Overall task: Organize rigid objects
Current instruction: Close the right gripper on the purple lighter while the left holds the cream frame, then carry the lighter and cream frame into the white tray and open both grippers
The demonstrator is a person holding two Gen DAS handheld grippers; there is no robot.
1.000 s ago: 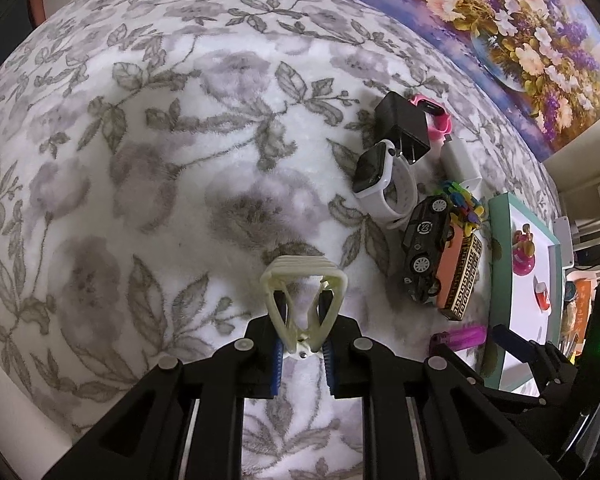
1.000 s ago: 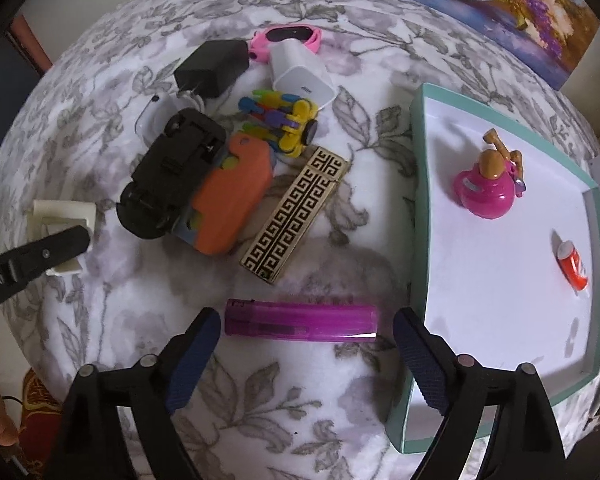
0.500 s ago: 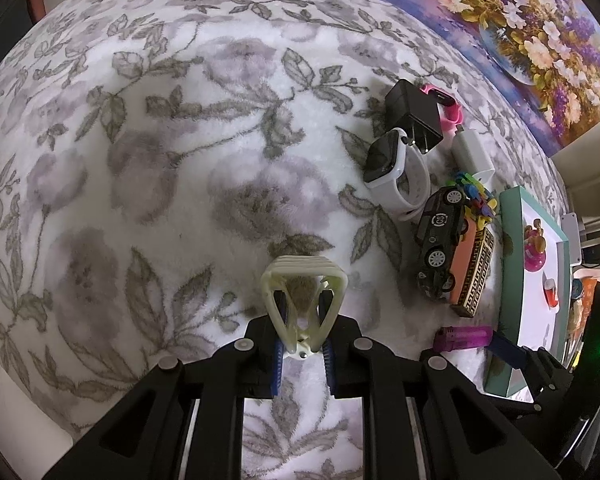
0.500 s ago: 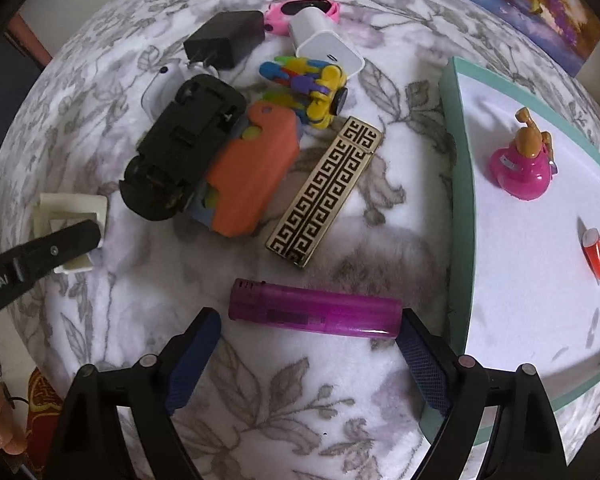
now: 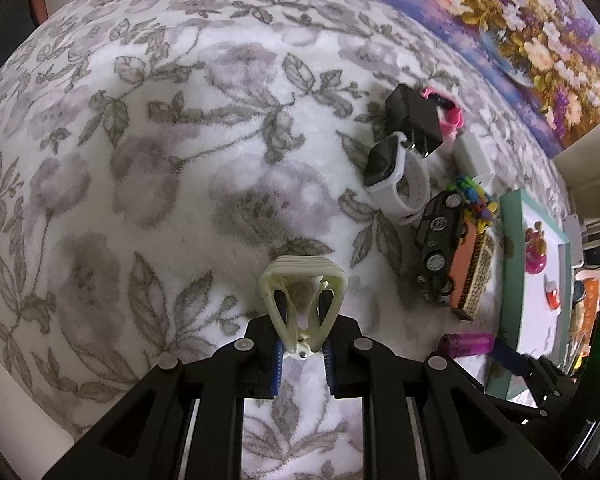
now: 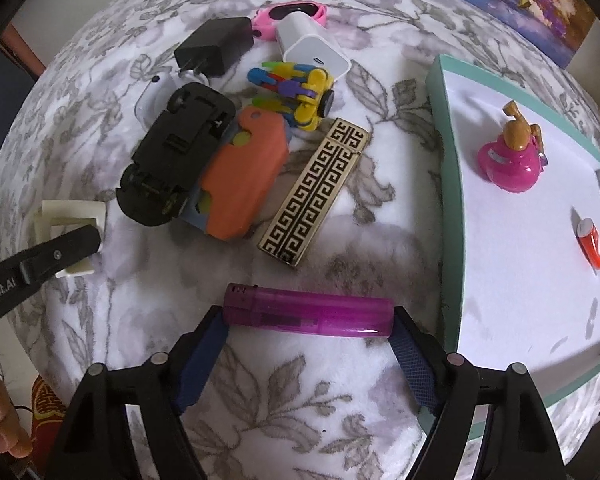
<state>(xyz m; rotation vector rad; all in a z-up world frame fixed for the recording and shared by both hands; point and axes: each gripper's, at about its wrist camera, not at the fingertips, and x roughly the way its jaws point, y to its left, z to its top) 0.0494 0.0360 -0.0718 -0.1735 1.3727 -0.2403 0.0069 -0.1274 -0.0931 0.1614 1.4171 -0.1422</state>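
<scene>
From the left wrist view, the left gripper (image 5: pixel 302 334) is clenched on a cream plastic clip (image 5: pixel 303 300), a ribbed, rounded-triangle frame pinched at its narrow end between the blue-padded jaws, above a plush white blanket (image 5: pixel 148 168) printed with grey leaves and mauve blooms. To the right lies a cluster of hard objects: a matte black wall charger (image 5: pixel 414 124), a white smartwatch (image 5: pixel 392 176) with a glossy dark face and a looped rubbery strap, a pink watch (image 5: pixel 448 110) behind the charger, and a black toy car (image 5: pixel 438 246) resting on its side. A floral painting (image 5: pixel 520 32) leans at the far edge. From the right wrist view, the right gripper (image 6: pixel 308 350) points down at a translucent purple lighter (image 6: pixel 308 314) – a slim, smooth cylinder-like body lying crosswise on the blanket between the jaws, which are closing, their textured blue pads at or just short of its two ends; firm contact cannot be told. Beyond it sit a gold rectangular lighter (image 6: pixel 314 192) with a black Greek-key pattern, an orange plastic toy (image 6: pixel 242 178) leaning against the upturned black car, a multicoloured toy of plastic pegs (image 6: pixel 296 88) and a glossy white charger cube (image 6: pixel 314 46). At the right, a teal-rimmed white tray (image 6: pixel 452 184) holds a magenta doll figure (image 6: pixel 510 156) and a small red can (image 6: pixel 592 242) – well apart from each other.
</scene>
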